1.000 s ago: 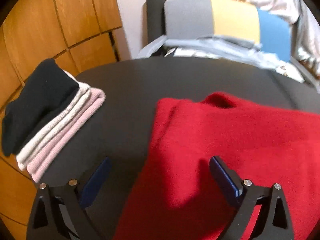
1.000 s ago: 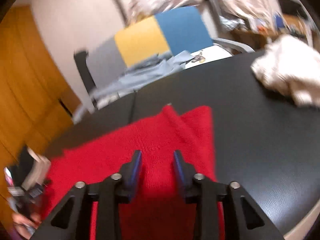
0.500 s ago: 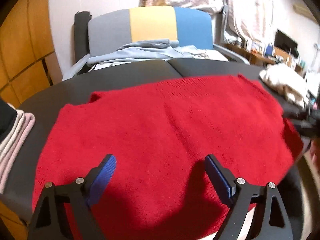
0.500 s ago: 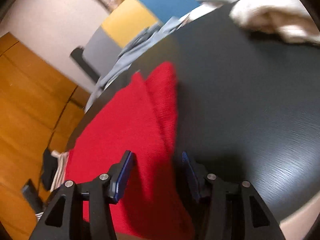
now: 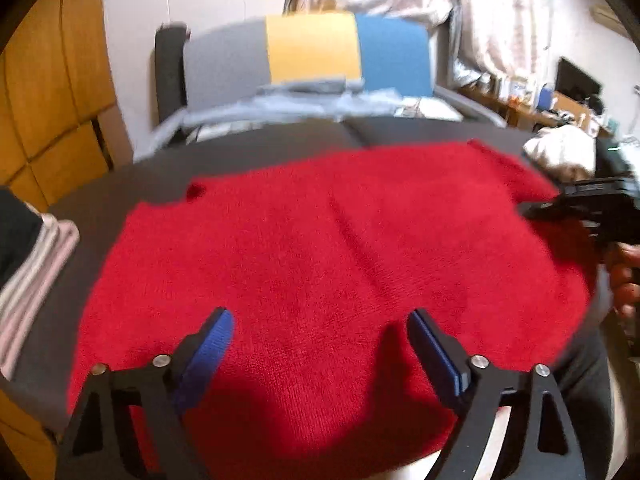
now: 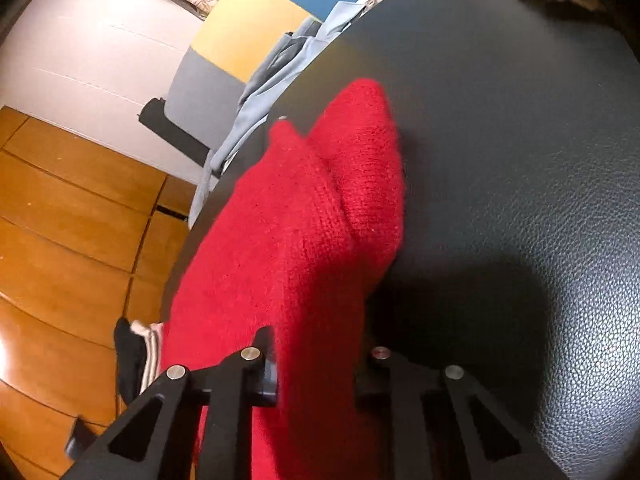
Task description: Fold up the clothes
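A red knit sweater lies spread on the dark table. My left gripper is open and empty, just above the sweater's near edge. In the right wrist view the sweater's right edge is bunched up and runs between the jaws of my right gripper, which grips it at the table's right side. The right gripper also shows at the right edge of the left wrist view.
A stack of folded clothes, black over white and pink, sits at the table's left edge. A cream garment lies at the far right. A grey, yellow and blue chair with light blue cloth stands behind the table.
The left gripper swung right, from the folded stack to the middle of the sweater. The right gripper moved down to the sweater's right edge and closed on it.
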The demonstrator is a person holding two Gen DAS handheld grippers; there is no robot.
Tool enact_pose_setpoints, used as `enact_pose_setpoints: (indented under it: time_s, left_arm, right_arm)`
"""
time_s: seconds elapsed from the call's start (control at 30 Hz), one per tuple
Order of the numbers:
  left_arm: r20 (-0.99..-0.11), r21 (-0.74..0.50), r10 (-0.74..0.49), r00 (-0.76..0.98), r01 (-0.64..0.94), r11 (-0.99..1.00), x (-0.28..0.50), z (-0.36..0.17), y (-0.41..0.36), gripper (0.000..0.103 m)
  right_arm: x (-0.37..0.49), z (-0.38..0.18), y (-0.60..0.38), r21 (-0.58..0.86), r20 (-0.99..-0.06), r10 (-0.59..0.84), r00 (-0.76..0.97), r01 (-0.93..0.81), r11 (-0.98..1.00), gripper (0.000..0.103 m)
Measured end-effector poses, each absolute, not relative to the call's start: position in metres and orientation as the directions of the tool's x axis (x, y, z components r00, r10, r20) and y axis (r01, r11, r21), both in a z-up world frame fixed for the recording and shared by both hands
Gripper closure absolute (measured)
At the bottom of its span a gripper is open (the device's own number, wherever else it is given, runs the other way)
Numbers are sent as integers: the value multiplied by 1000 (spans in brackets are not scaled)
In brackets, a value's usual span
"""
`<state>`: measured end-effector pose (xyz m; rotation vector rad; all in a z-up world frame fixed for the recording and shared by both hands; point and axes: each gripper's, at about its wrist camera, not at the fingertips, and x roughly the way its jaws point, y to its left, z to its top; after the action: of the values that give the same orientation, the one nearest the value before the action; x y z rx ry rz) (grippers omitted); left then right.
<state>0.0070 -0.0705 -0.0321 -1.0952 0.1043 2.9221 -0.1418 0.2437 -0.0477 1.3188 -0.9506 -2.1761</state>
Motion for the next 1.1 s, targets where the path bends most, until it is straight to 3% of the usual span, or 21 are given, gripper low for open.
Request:
enact_pose_setpoints:
  time_s: [0.03, 0.13, 0.37, 0.47, 0.53, 0.6, 0.83, 0.9, 1.1]
  left_arm:
    - [-658, 69, 2, -753, -62, -996, 8, -33, -66, 51]
    - [-695, 94, 17, -719, -114, -989, 0, -44, -53, 69]
    - [-689, 181, -57, -723, -95, -979, -35, -62, -28, 69]
    - [-724, 111, -42, -688, -56, -992, -45, -50, -40, 62]
    - [-726, 126, -95, -681, 4, -992, -46, -41, -54, 35]
    - [-691, 199, -224, -688, 117, -973, -42, -30, -75, 25]
    - [-712, 224, -363, -601, 296, -929, -29, -36, -165, 24]
    - [-747, 199, -357, -561, 325, -925, -27, -49, -186, 24]
    - [-798, -39, -194, -571, 370, -928, -17, -70, -224, 15]
  right_arm:
    - [-143, -47, 242, 728, -605, -645, -467, 5, -686, 84]
    - [-146, -50, 242, 742, -592, -637, -494, -27, -669, 85]
    - [-170, -56, 257, 792, -567, -648, -508, -122, -598, 85]
    - [-175, -53, 256, 788, -581, -649, -490, -141, -599, 84]
    - [-174, -46, 256, 799, -568, -664, -486, -131, -587, 84]
    - [-173, -34, 253, 804, -556, -676, -483, -107, -584, 84]
    - [-167, -6, 237, 842, -511, -722, -466, -104, -529, 84]
    - [-166, 4, 228, 840, -512, -724, -462, -93, -535, 84]
    - [-162, 28, 205, 850, -495, -742, -452, -73, -522, 84]
